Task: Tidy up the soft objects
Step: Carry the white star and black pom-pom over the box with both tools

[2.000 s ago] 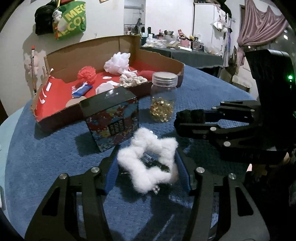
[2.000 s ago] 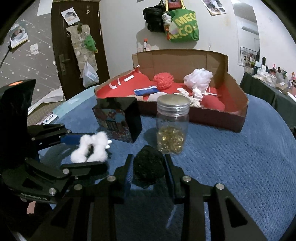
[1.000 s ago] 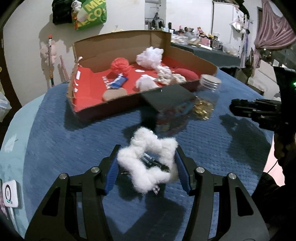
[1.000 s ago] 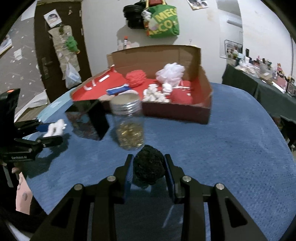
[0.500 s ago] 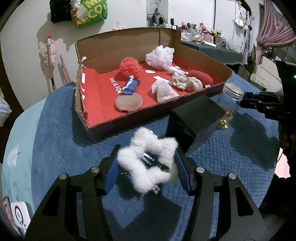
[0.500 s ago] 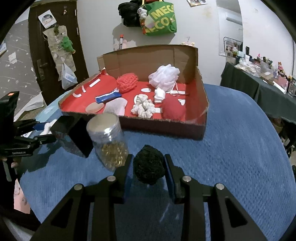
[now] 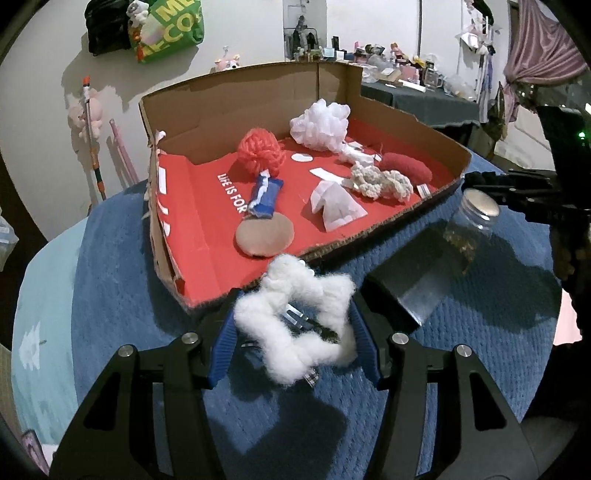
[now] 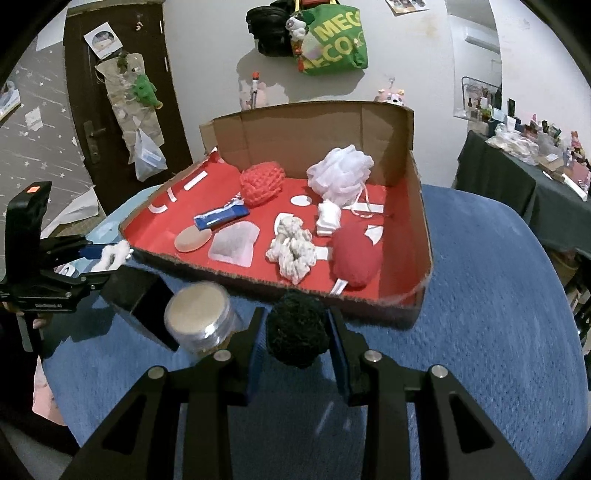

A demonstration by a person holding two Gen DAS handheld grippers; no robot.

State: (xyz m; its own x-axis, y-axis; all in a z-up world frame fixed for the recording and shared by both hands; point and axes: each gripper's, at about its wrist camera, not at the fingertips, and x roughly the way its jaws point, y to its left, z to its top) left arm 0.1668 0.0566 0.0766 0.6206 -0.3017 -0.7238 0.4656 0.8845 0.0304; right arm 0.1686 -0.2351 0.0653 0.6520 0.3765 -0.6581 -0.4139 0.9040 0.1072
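"LIFE IS FOR" on box floor (image 7: 207, 229) (bag (image 8: 334, 40): "MEG")

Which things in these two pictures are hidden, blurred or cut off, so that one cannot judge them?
- Dark box, left wrist view: motion blur; its pattern is unreadable.
- Glass jar, right wrist view: blurred, its lower part hidden behind the right gripper.
- White fluffy scrunchie: its underside is hidden in the left gripper.
- Green bag: lettering cut off by the top edge.

A white scrunchie (image 7: 295, 317), a black pompom (image 8: 297, 332), a brown box (image 8: 314, 129) lined red, and a blue cloth (image 8: 498, 295).
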